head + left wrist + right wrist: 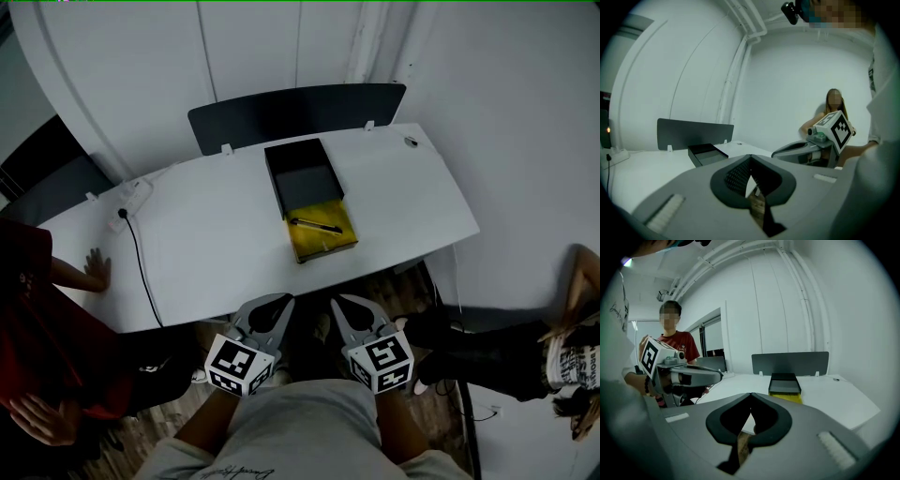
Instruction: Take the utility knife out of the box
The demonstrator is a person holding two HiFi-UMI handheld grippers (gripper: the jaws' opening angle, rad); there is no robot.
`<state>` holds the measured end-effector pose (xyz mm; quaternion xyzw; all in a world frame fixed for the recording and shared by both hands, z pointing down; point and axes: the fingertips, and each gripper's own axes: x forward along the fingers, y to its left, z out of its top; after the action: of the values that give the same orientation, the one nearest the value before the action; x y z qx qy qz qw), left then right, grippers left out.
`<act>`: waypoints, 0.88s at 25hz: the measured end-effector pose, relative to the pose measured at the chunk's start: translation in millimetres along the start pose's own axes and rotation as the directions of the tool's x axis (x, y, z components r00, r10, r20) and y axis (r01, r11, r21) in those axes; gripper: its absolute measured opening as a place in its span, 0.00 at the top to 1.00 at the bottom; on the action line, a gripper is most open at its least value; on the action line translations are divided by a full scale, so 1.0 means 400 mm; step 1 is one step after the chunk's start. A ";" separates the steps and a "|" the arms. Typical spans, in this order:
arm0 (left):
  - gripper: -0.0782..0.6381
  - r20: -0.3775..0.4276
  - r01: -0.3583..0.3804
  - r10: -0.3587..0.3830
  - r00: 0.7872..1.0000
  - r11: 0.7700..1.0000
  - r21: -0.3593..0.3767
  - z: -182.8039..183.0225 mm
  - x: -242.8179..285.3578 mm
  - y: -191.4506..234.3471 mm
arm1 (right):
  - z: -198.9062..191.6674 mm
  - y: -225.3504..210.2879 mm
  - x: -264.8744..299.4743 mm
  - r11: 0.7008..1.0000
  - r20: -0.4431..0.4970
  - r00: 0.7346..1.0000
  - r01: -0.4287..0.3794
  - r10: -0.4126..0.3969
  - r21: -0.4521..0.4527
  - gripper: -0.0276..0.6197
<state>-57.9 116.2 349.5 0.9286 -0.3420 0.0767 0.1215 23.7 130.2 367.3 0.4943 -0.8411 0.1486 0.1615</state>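
A black box [300, 173] lies open in the middle of the white table [206, 244], its yellow-lined half [328, 239] towards me. On the yellow lining rests the dark, slim utility knife [316, 225]. My left gripper [275, 307] and right gripper [349, 309] hang side by side below the table's near edge, short of the box, both shut and holding nothing. In the left gripper view the shut left gripper [750, 158] points at the box [707, 152]. The right gripper view has the shut right gripper [751, 395] facing the box [784, 383].
A dark grey partition panel [295, 111] stands along the table's far edge. A power strip with a black cable [131, 199] lies at the left. A person in red [28, 319] rests a hand [97, 269] on the table; another person [572, 361] sits at the right.
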 end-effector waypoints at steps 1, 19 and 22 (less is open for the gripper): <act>0.89 -0.003 -0.006 0.006 1.000 1.000 -0.004 0.002 0.018 0.015 | 0.006 -0.016 0.016 1.000 -0.006 1.000 -0.002 0.002 -0.002 0.94; 0.89 0.002 -0.160 0.160 0.987 0.986 -0.036 0.135 0.312 0.215 | 0.181 -0.324 0.247 0.993 -0.023 0.994 -0.104 0.103 -0.057 0.94; 0.89 0.002 -0.183 0.183 0.983 0.983 -0.036 0.141 0.351 0.229 | 0.189 -0.361 0.271 0.990 -0.018 0.992 -0.128 0.127 -0.052 0.94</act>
<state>-8.6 -53.7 342.9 0.8912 -0.4275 0.0787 0.1296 91.5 -53.2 357.2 0.4339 -0.8735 0.1397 0.1709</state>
